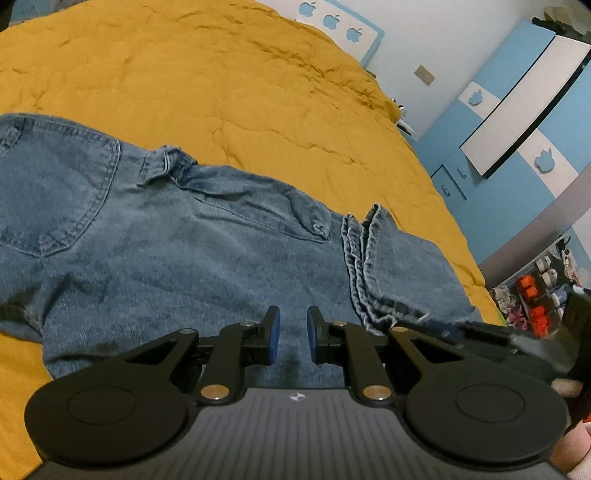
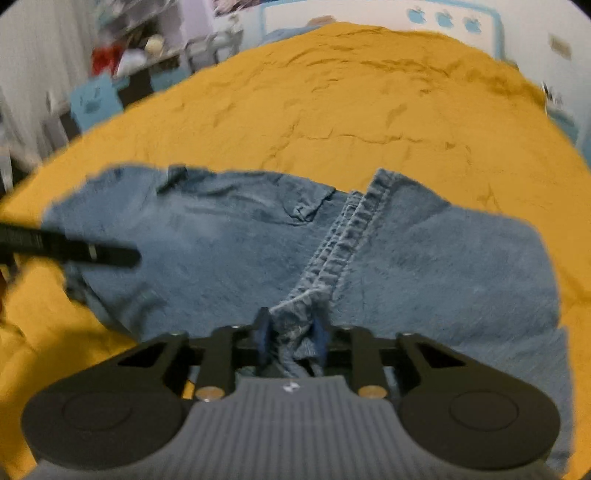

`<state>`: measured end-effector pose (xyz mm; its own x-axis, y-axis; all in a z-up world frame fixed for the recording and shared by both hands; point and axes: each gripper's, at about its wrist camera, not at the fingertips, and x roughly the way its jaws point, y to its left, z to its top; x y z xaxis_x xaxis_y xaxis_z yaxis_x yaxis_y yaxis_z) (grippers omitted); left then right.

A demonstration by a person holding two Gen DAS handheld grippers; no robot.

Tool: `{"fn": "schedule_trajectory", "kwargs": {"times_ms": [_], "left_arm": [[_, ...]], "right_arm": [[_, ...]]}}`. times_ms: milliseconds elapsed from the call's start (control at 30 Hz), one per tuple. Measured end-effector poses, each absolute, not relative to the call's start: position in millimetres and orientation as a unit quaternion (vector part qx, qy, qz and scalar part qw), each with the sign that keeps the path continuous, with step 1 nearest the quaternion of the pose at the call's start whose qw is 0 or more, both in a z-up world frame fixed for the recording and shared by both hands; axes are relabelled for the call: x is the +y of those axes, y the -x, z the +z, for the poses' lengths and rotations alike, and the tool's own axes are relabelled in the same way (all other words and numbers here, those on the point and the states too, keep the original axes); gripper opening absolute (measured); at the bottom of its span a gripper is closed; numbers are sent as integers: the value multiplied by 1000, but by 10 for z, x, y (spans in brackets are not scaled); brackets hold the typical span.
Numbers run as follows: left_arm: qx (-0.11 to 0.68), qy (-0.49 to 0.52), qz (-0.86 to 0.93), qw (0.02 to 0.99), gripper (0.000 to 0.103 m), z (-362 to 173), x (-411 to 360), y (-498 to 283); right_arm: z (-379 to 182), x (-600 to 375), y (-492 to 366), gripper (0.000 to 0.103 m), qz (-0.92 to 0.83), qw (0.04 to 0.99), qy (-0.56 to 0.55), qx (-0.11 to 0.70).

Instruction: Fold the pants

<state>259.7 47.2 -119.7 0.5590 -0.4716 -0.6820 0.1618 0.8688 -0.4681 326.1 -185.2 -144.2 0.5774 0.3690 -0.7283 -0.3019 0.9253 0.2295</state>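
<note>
Blue jeans (image 1: 184,251) lie folded on a yellow bedspread (image 1: 221,74), back pocket at the left and leg hems (image 1: 360,266) stacked at the right. My left gripper (image 1: 293,336) hovers over the denim near the front edge, jaws a small gap apart with nothing between the pads. In the right wrist view the jeans (image 2: 424,258) fill the middle, and my right gripper (image 2: 291,332) is shut on a bunched piece of the hem (image 2: 343,236) at its near end. The left gripper's finger (image 2: 92,253) shows as a dark bar at the left. The right gripper (image 1: 480,332) enters the left wrist view blurred.
The bedspread (image 2: 332,110) stretches wrinkled beyond the jeans. A blue-and-white wardrobe (image 1: 517,110) and a shoe rack (image 1: 535,295) stand past the bed's right edge. A headboard with apple cutouts (image 1: 332,18) is at the far end. Cluttered shelves (image 2: 129,55) sit to the left.
</note>
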Motion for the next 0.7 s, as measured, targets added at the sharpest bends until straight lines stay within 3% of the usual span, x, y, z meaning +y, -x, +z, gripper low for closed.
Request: {"fn": "schedule_trajectory", "kwargs": {"times_ms": [233, 467, 567, 700], "left_arm": [[432, 195, -203, 857, 16, -1190, 385, -2583], [444, 200, -223, 845, 17, -1194, 268, -2628], [447, 186, -235, 843, 21, -1165, 158, -2713], [445, 177, -250, 841, 29, -1126, 24, -2850]], "right_arm": [[-950, -2009, -3145, 9, 220, 898, -100, 368], [-1509, -1692, -3075, 8, 234, 869, -33, 435], [-1520, -1657, -3061, 17, 234, 869, -25, 436], [-1288, -1691, -3031, 37, 241, 876, -1, 418]]}}
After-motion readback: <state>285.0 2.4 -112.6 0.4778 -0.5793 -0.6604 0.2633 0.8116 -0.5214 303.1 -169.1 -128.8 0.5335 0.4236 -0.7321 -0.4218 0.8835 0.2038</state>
